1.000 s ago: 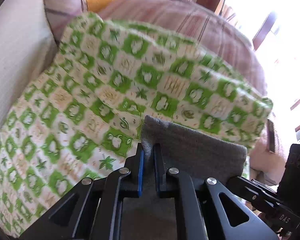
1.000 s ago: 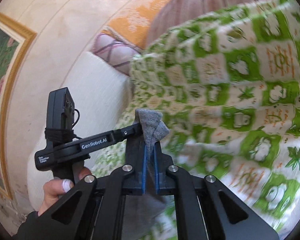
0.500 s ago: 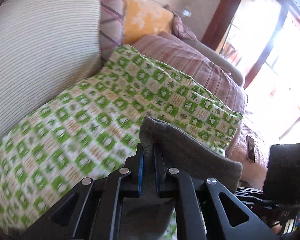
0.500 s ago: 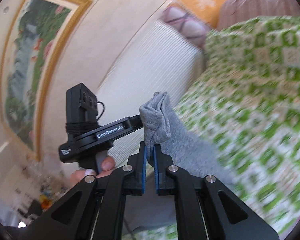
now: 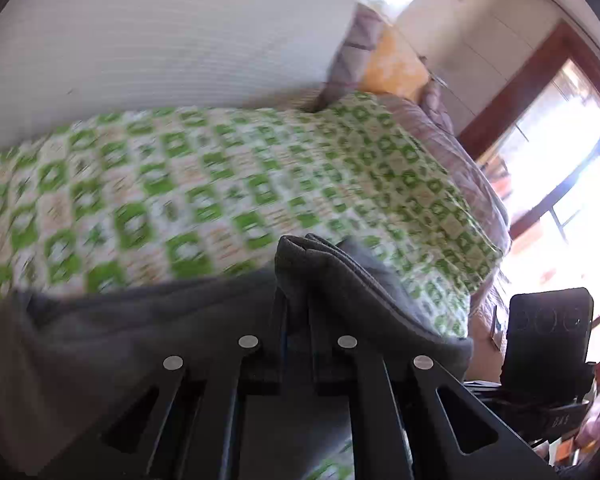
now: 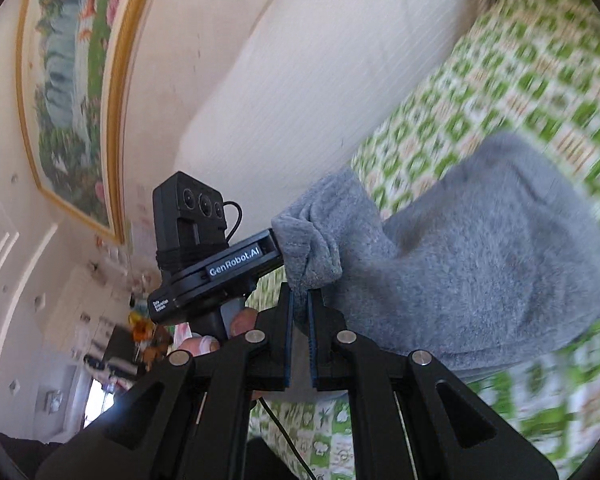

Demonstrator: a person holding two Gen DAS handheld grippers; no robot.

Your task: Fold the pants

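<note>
Pants (image 6: pixel 480 256): grey, soft and fleecy, with a fuzzy nap. They are lifted at one folded edge by both grippers, and the rest of the cloth sags down onto the green blanket. In the left wrist view the pants (image 5: pixel 352 280) look darker, and a wide sheet of them hangs low on the left side.

Left gripper (image 5: pixel 298 312): black metal with rivets. The jaws are pressed together on a thick folded corner of the pants; several layers bulge above the tips.

Right gripper (image 6: pixel 299 312): black, with blue pads on the inside. The jaws pinch a bunched corner of the pants, which stands up as a rounded lump over the tips.

Distance of the grippers: near each other. The left gripper body (image 6: pixel 220 268) shows just left of the right one's corner, with fingers of the left hand (image 6: pixel 240 320) under it.

Blanket (image 5: pixel 220 184): quilted cotton look, checked in green and white squares. It is blurred.

Sofa back (image 5: pixel 160 40): pale, finely ribbed cloth, along the far edge of the blanket.

Cushions (image 5: pixel 396 64): one orange and one purple-lined, at the far end.

Striped cover (image 5: pixel 460 152): dull pink, beside the blanket's right edge.

Open room: a wide bare stretch of blanket lies beyond the pants.
</note>
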